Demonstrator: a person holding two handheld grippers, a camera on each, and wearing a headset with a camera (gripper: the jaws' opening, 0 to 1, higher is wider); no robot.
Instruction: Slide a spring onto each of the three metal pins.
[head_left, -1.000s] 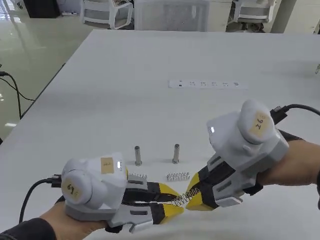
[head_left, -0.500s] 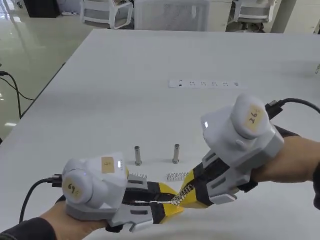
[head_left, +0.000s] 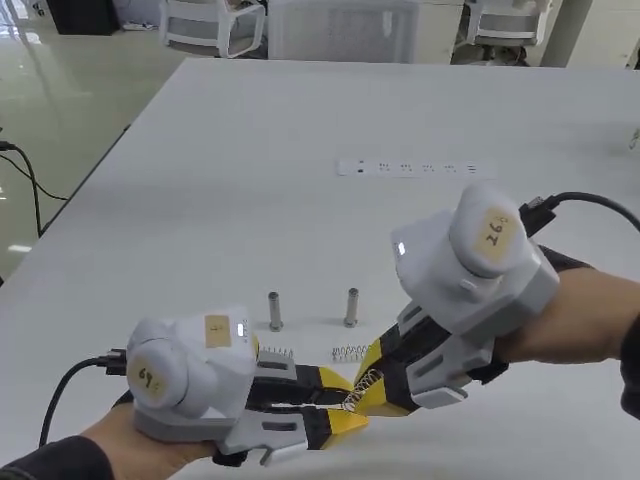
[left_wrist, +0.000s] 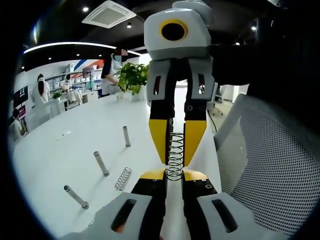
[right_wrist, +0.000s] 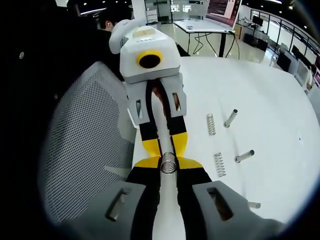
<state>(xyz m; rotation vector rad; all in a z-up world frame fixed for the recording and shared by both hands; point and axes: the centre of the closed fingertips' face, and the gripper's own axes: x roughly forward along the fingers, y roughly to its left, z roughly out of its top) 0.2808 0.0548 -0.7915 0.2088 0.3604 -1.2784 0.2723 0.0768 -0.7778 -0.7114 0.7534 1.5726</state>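
Mostly the hard bit is the junction itself: the left gripper has its jaws drawn nearly together, and a thin pale line runs btwn them in the head view. Can't tell if that is a pin or part of the gripper, nor what the jaws actually pinch. The right gripper meets it tip to tip, jaws narrow and clamped on a spring. The spring's free end reaches the left gripper's yellow tips, and whether anything sits inside the coil is not visible.

On the white table, beyond the tips, the far pin and middle pin stand upright and apart. The near pin is clear in the left gripper view, but cut off at the edge in the right gripper view. A loose spring lies flat near the tips. A second loose spring is partly covered by the left gripper's body. A power strip lies farther back. A mesh chair stands beside the table.
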